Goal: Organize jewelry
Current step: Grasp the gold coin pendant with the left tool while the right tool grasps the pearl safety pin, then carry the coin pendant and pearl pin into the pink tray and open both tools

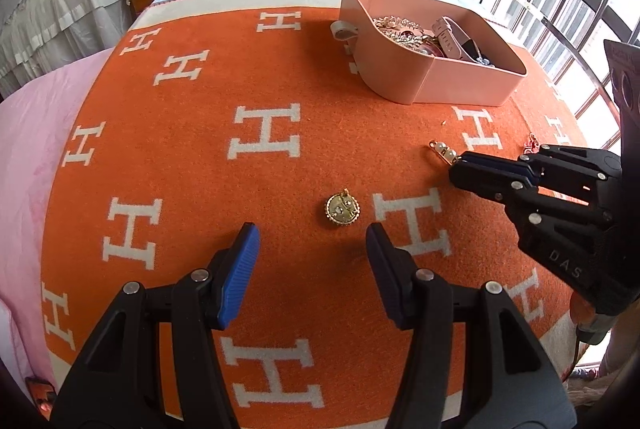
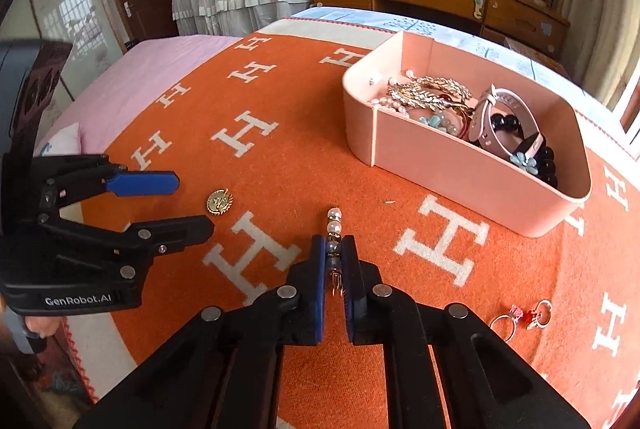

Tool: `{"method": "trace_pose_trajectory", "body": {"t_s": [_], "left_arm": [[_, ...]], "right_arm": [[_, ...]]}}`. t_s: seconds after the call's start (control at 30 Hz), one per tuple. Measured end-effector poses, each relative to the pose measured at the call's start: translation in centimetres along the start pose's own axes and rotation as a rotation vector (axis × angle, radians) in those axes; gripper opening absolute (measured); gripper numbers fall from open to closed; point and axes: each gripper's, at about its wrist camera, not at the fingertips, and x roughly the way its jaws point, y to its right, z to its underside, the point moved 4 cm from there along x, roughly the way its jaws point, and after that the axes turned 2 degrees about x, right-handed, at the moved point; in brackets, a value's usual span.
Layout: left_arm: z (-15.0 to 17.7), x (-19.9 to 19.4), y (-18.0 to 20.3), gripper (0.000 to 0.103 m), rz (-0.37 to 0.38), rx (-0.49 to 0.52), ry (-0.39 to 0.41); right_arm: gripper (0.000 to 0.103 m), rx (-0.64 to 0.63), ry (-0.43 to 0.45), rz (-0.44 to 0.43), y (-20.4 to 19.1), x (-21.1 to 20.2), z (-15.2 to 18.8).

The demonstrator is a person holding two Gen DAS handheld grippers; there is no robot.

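Right gripper [image 2: 334,261]: jaws clenched on the pearl pin [image 2: 334,229], which lies on the orange blanket [image 2: 280,149] with its pearl end sticking out ahead of the blue pads [image 2: 319,269]. In the left wrist view the same pin [image 1: 445,151] shows at the tip of the right gripper [image 1: 460,165].
Left gripper [image 1: 312,249]: jaws released, nothing between them; gold round brooch [image 1: 342,211] on the blanket just ahead of the gap, not touched.
Pink box [image 2: 460,165] stands further back on the blanket, apart from both grippers, holding a pink watch [image 2: 492,117], black beads, gold leaf pieces and a blue flower.
Two rings [image 2: 520,317], one with a red stone, lie on the blanket to the right of the right gripper
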Motion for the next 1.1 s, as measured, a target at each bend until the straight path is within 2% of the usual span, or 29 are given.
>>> {"method": "trace_pose_trajectory", "body": {"t_s": [0.1,0.17,0.23,0.3,0.57,0.63,1.1], "left_arm": [[-0.2,0.2,0.2,0.052,0.001,-0.003,0.007],[-0.5,0.3,0.3,0.046,0.000,-0.007,0.014],[-0.7,0.3,0.5,0.036,-0.005,0.003,0.019],[-0.8,0.5,0.9,0.031,-0.011,0.023,0.019],[-1.1,0.8,2.2,0.024,-0.041,0.065,0.001],[-1.2,0.8,2.4,0.016,-0.029,0.070,-0.005],[-0.8,-0.7,3.3,0.015,-0.020,0.067,-0.004]], "right_arm": [[0.008,0.102,0.007,-0.053,1.1,-0.6,0.1],[0.008,0.130,0.027,-0.071,1.5,-1.5,0.3],[0.007,0.150,0.039,-0.090,1.5,-2.0,0.6],[0.007,0.165,0.041,-0.111,1.5,-2.3,1.0],[0.007,0.199,0.025,-0.149,1.5,-2.4,2.1],[0.007,0.204,0.026,-0.153,1.6,-2.5,2.5],[0.007,0.216,0.048,-0.131,1.7,-4.6,3.5]]}}
